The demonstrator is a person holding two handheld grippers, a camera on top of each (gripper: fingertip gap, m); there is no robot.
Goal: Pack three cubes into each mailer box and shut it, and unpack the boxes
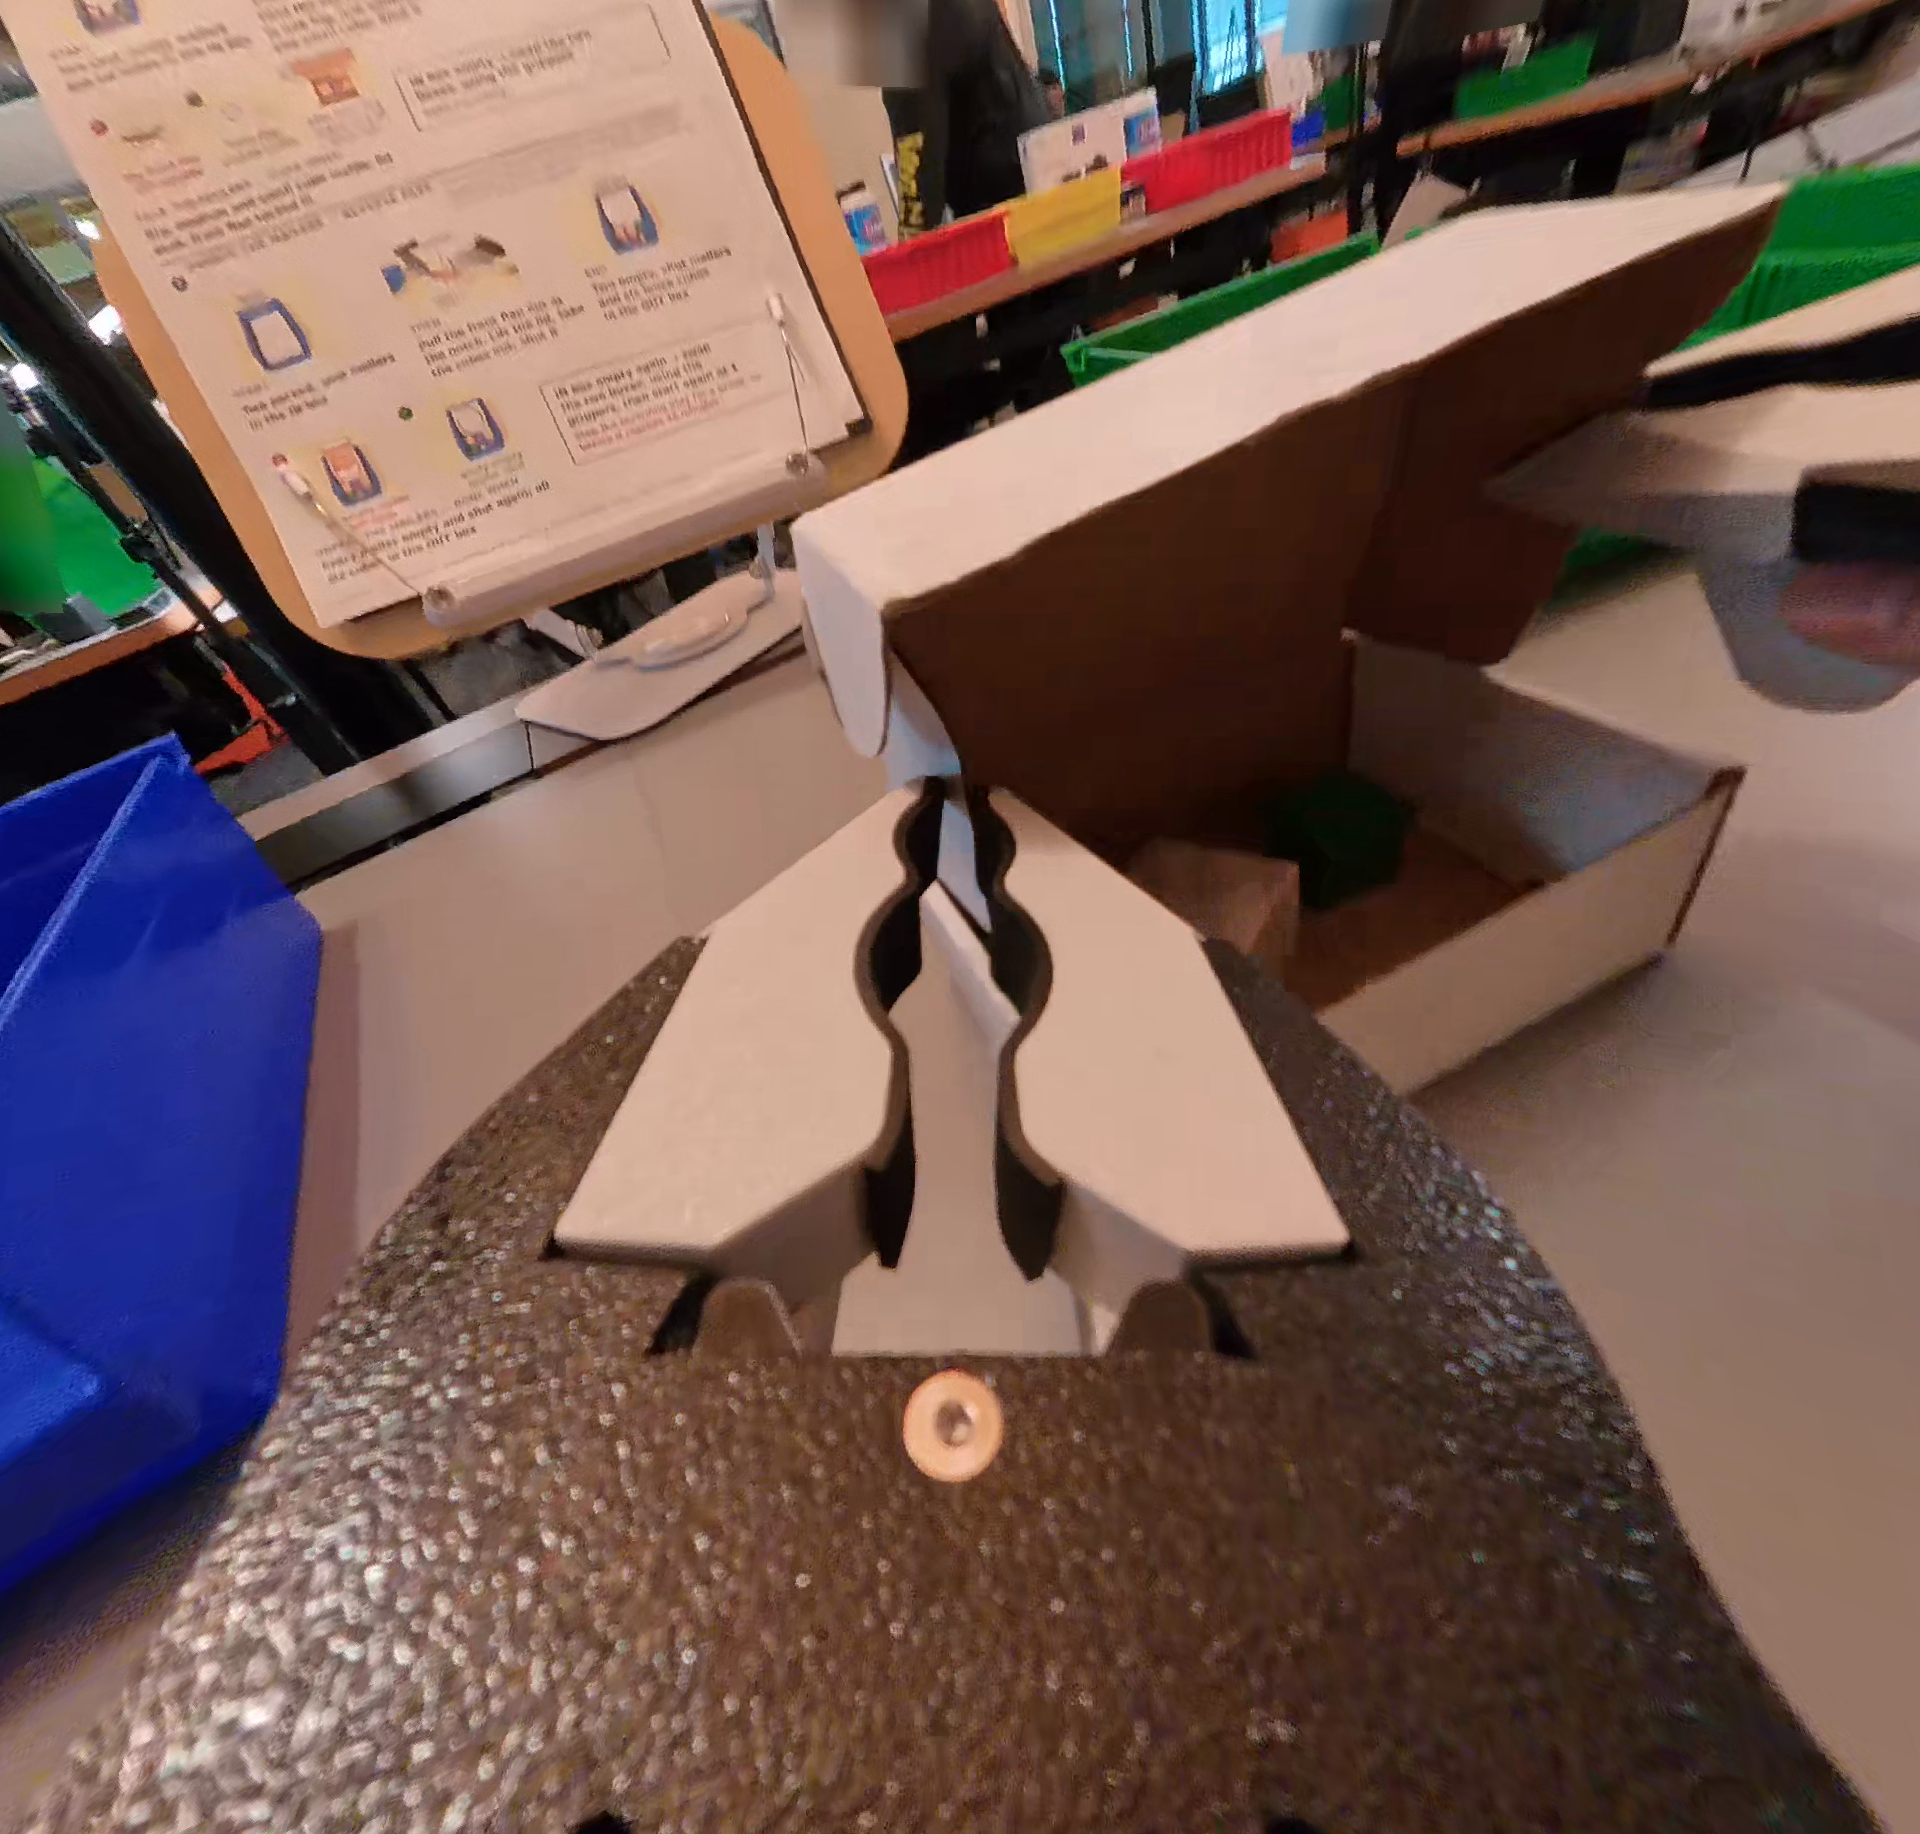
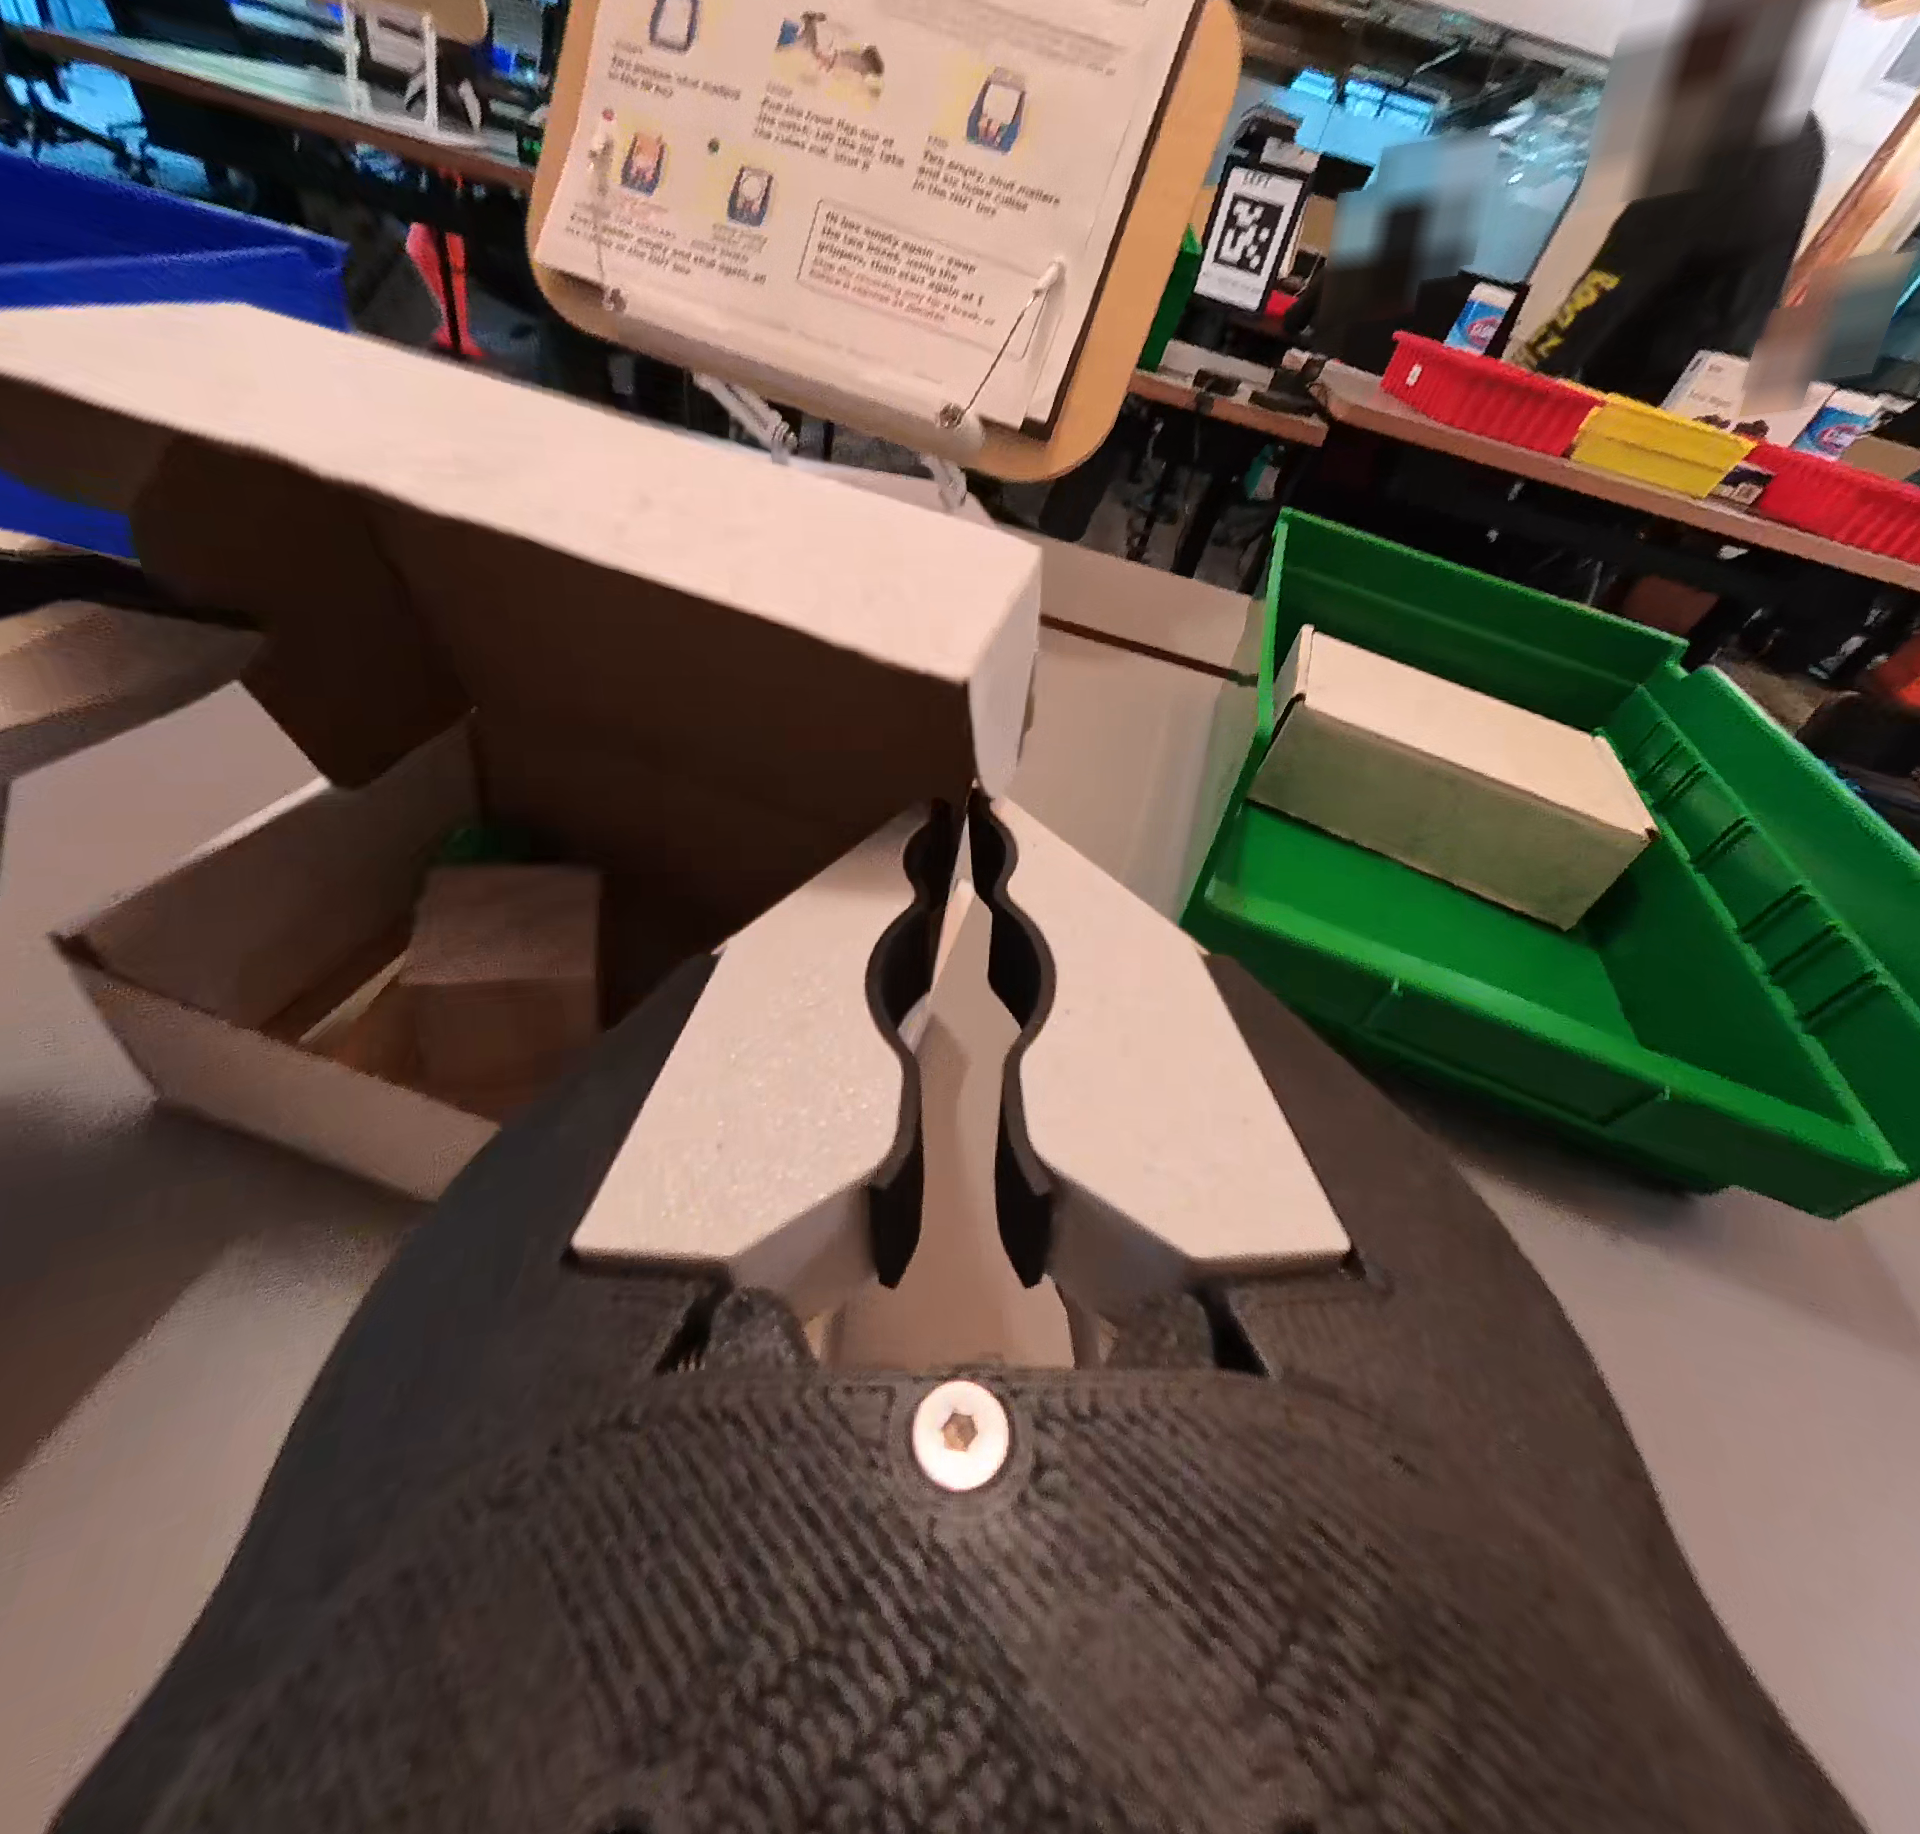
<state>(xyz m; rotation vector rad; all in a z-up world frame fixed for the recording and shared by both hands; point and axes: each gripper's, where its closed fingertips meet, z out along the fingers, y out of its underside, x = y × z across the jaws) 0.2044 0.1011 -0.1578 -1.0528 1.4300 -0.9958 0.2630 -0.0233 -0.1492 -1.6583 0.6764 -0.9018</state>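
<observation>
Cardboard mailer lid (image 1: 1195,496) front flap pinched in both tools (image 1: 951,797) (image 2: 961,808)

There are two mailer boxes: one open box (image 2: 260,1005) on the table, and one closed box (image 2: 1444,808) in the green bin (image 2: 1538,1046). Inside the open box I count two wooden cubes (image 2: 499,963) and one green cube (image 1: 1335,839) (partly hidden). One blue bin (image 1: 135,1109).

We see a blue bin (image 1: 135,1109) at the left, a green bin (image 2: 1558,1036) at the right, an instruction board (image 2: 883,174) behind, and red and yellow trays (image 2: 1662,444) on a far bench.
</observation>
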